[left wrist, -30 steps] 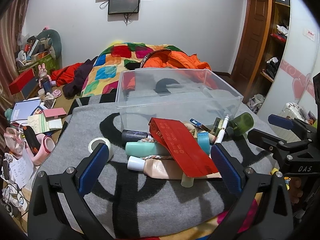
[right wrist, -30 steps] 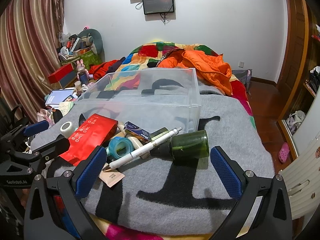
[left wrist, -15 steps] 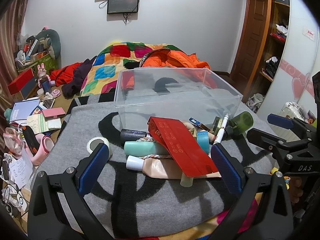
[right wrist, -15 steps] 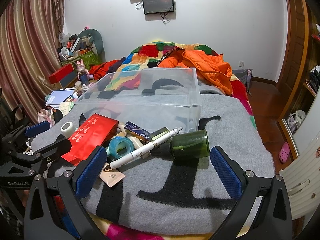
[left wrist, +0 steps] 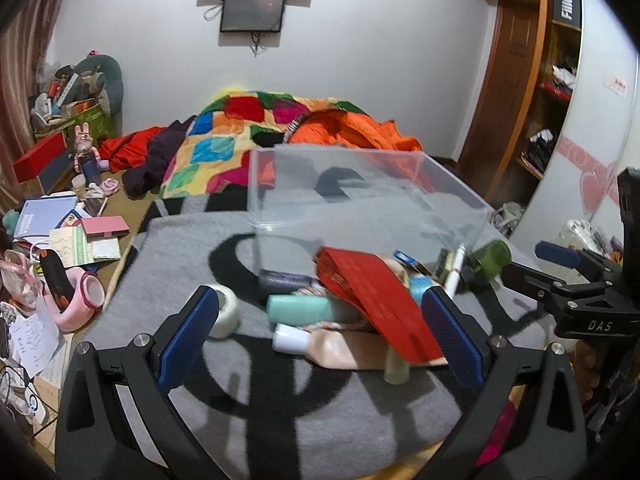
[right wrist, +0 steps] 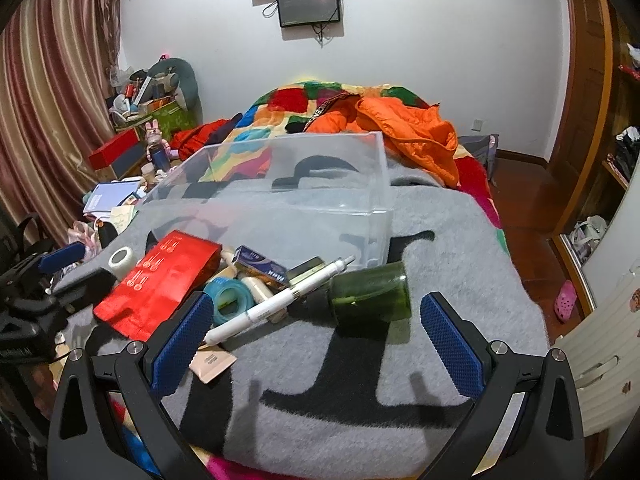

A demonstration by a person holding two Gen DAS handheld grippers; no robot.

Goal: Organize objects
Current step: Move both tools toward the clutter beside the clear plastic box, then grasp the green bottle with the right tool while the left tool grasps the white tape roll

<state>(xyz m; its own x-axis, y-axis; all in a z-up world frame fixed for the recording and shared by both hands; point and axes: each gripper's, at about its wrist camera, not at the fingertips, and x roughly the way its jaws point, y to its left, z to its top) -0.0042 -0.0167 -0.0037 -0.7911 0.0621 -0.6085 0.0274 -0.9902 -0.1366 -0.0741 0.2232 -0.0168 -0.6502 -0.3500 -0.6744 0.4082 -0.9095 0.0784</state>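
Both grippers, left (left wrist: 320, 336) & right (right wrist: 316, 336), spread wide, holding nothing. Clear bin (right wrist: 304, 200) on grey blanket (right wrist: 360, 380), nothing inside. Clutter piled just in front: red pouch (right wrist: 160, 280), pen (right wrist: 280, 300), green bottle (right wrist: 372, 296).

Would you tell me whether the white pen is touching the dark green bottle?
Touching. In the right wrist view the white pen lies across the dark green bottle's neck end, with no gap visible.
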